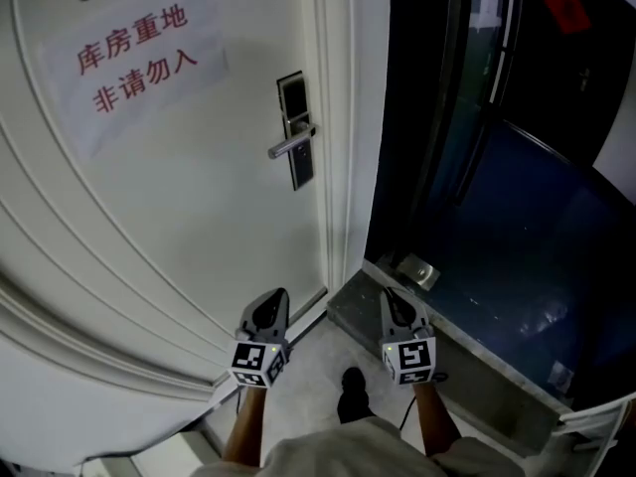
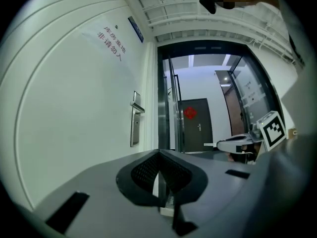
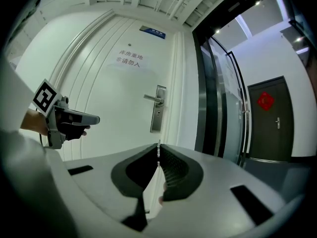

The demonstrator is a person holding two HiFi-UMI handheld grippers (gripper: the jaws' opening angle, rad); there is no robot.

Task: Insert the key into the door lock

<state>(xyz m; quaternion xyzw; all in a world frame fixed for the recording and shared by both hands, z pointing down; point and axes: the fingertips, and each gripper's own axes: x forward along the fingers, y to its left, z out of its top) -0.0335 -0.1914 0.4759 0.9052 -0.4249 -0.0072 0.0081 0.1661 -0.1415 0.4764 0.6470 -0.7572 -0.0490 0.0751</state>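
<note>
A white door (image 1: 179, 197) carries a dark lock plate with a silver lever handle (image 1: 295, 132), also seen in the left gripper view (image 2: 134, 125) and the right gripper view (image 3: 158, 108). My right gripper (image 3: 158, 155) is shut on a thin metal key (image 3: 158, 148) that sticks out past its tips, level, some way short of the lock. In the head view that gripper (image 1: 397, 311) is low and right of the door edge. My left gripper (image 1: 270, 311) is beside it, jaws closed together (image 2: 159, 155) with nothing in them.
A paper sign with red characters (image 1: 139, 53) hangs on the door. Right of the door frame stands dark glass (image 1: 497, 167) over a grey stone threshold (image 1: 457, 356). A dark far door with a red ornament (image 2: 195, 125) shows through the glass. My shoe (image 1: 353, 396) is on the floor.
</note>
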